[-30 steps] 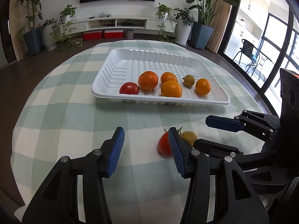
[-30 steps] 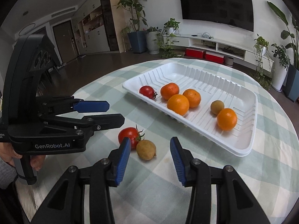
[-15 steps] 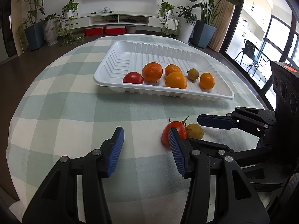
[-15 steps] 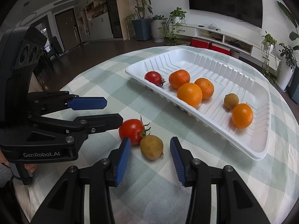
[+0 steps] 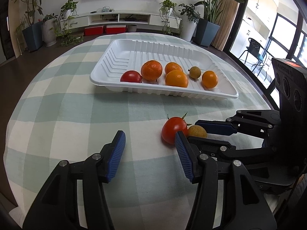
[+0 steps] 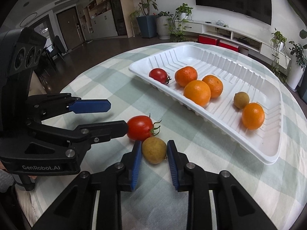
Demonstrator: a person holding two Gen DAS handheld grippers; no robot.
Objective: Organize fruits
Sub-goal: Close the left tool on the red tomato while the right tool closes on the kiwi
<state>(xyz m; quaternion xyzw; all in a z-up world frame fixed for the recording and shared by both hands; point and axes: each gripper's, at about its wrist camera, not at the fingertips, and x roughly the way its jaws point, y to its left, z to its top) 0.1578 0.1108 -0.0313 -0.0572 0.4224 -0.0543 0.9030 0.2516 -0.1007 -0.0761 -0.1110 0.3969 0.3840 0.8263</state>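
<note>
One round table in a green-checked cloth point(image 5: 57, 99), living room behind. White tray point(image 6: 272, 153) holds six fruits. Right gripper point(image 6: 153, 153) clamps the brown fruit point(image 6: 154, 149) beside the tomato point(image 6: 140, 127); left gripper point(image 5: 147, 153) opening, nothing between.

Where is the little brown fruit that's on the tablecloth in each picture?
Left wrist view: the small brown fruit is low and right of centre, behind the loose tomato, between the right gripper's pads.
Right wrist view: it is bottom centre, pinched between the blue pads, tomato just behind.
Shared landmark: the white tray of oranges.
</note>
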